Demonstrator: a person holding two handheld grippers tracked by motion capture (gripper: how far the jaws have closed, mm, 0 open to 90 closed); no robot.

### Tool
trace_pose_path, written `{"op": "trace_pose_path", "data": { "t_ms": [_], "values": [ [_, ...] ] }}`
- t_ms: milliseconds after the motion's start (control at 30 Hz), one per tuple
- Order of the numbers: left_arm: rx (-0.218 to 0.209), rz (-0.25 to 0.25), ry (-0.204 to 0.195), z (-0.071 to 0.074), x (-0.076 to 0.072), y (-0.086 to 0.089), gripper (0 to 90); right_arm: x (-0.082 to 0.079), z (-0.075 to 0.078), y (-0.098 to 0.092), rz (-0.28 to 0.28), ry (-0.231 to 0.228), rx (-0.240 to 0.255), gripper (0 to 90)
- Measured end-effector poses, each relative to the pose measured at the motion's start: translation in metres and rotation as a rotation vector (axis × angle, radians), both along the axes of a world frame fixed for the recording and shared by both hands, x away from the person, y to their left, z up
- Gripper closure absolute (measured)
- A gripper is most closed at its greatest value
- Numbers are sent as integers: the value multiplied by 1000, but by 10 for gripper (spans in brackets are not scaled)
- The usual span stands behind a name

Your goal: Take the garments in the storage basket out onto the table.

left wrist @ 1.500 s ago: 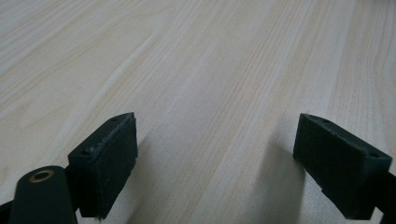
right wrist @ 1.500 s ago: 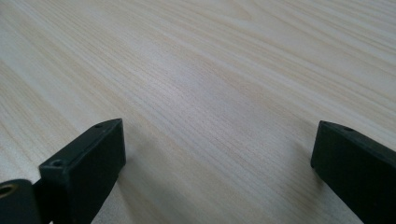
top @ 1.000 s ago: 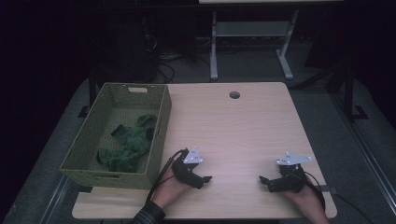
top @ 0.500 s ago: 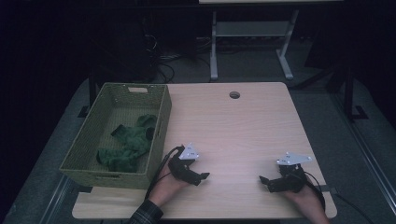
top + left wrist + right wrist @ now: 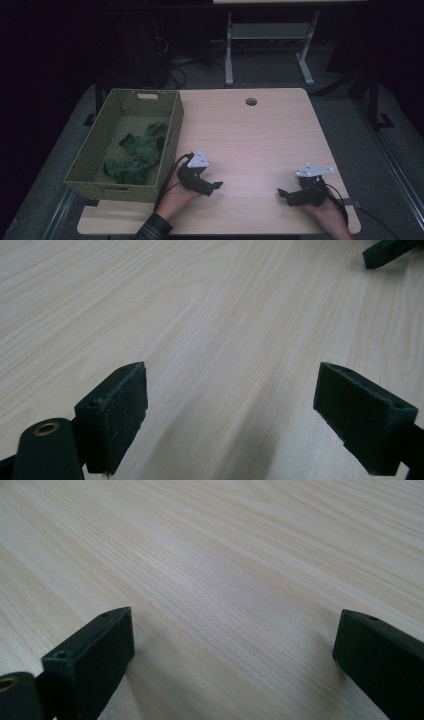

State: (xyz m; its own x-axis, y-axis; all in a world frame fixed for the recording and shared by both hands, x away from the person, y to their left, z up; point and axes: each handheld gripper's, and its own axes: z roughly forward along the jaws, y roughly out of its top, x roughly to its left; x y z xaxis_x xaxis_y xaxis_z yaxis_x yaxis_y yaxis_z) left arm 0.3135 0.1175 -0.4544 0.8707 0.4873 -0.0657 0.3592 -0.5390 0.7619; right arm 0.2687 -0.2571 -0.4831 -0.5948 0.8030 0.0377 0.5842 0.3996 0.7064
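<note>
the left gripper [image 5: 212, 186] rests low over the near part of the wooden table [image 5: 260, 135], just to the right of the green woven basket [image 5: 95, 150]. a hand [image 5: 175, 197] holds it from below, and a checked sleeve [image 5: 152, 231] shows at the bottom edge. its jaws point to the right, toward the middle of the table. in the left gripper view the gripper [image 5: 230, 415] has its two black jaws wide apart, with only bare wood between them; it holds nothing. at the top right corner of that view a dark tip of the other gripper [image 5: 387, 250] is seen, well apart.

the right gripper [image 5: 285, 194] lies near the front right corner of the table, with its jaws pointing to the left, toward the left gripper. the two grippers face each other and do not touch. in the right gripper view the gripper [image 5: 232, 655] is also wide open, and between the jaws there is only the pale wood grain. a grey three-cornered plate [image 5: 314, 170] sits on top of it.

the nearest thing to the grippers is the green cloth [image 5: 140, 152]. it lies crumpled inside the basket, on its floor, more toward the near right side. the cloth is near the left gripper, but the basket wall stands between them. a round hole [image 5: 251, 102] is in the far part of the table.
</note>
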Motion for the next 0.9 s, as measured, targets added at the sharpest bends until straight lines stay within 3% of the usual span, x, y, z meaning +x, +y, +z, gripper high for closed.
{"op": "trace_pose_path", "data": {
  "t_ms": [900],
  "values": [
    [-41, -29, 23, 27, 0, 3, 137, 1, 0, 0, 4, -5, -1, 28]
  ]
}}
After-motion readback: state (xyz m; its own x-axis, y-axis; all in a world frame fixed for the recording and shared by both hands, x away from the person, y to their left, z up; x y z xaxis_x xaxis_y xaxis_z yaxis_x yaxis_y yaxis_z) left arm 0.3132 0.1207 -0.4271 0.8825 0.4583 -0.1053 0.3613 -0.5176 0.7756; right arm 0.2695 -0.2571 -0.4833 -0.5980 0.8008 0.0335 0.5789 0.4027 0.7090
